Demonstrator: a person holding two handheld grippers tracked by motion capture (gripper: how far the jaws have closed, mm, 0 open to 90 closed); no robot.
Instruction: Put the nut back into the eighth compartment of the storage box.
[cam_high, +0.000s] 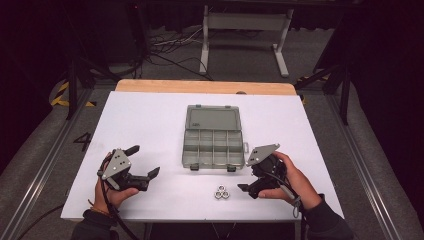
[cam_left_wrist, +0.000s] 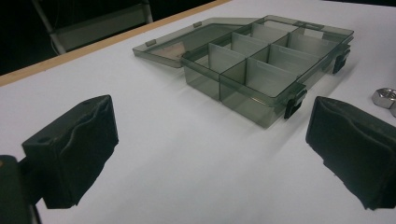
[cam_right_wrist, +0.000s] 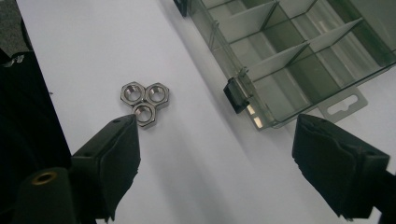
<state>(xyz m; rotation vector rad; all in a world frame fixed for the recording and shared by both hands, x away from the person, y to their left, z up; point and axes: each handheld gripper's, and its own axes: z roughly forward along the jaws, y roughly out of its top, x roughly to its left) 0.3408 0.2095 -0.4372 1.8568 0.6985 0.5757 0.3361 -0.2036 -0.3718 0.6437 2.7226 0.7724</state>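
White desk (cam_high: 150, 115), a wooden strip (cam_high: 200, 86) along its far edge; beyond it, a white metal stand (cam_high: 245, 22) and tangled cables (cam_high: 170, 42) on the floor.

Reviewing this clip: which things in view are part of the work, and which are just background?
Part of the work:
- three hex nuts, clustered touching on the table
- open compartment box, its compartments look empty
- right gripper, open, nearest the nuts
- left gripper, open, holding nothing

Background:
- white table
- cables on the floor
- white frame stand

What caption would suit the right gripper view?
Open right gripper above the white table, three steel nuts clustered beside an open, empty compartment box.
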